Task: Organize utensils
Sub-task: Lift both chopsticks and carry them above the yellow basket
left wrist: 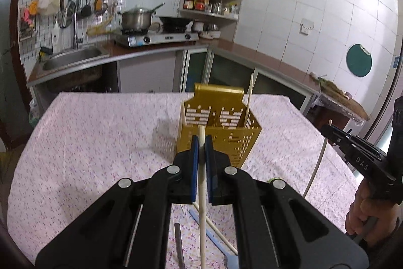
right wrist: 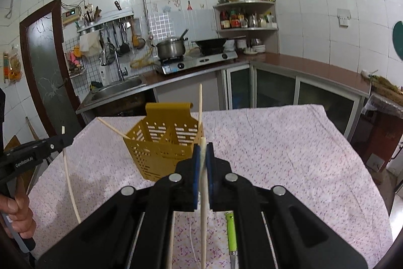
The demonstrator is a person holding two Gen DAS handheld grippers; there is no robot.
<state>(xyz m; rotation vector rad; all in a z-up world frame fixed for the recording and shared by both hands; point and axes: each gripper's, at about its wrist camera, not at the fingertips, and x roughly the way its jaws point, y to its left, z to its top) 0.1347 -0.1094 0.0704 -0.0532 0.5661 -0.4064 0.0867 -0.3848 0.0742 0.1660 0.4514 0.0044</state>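
A gold perforated utensil holder [left wrist: 226,138] [right wrist: 161,150] stands on the floral-cloth table, with two pale chopsticks [left wrist: 249,97] [right wrist: 200,102] leaning in it. My left gripper [left wrist: 201,140] is shut on a cream chopstick [left wrist: 202,218], held upright just in front of the holder. My right gripper [right wrist: 202,149] is shut on another cream chopstick [right wrist: 203,218], right of the holder's front. Each gripper appears in the other's view: the right gripper [left wrist: 327,130] and the left gripper [right wrist: 68,139], each with its chopstick hanging below.
On the cloth below the grippers lie a blue utensil [left wrist: 214,236], a dark handle [left wrist: 179,243], a loose chopstick [left wrist: 221,236] and a green-handled knife [right wrist: 231,231]. A counter with a sink [left wrist: 73,59] and a stove [left wrist: 156,37] lies behind the table.
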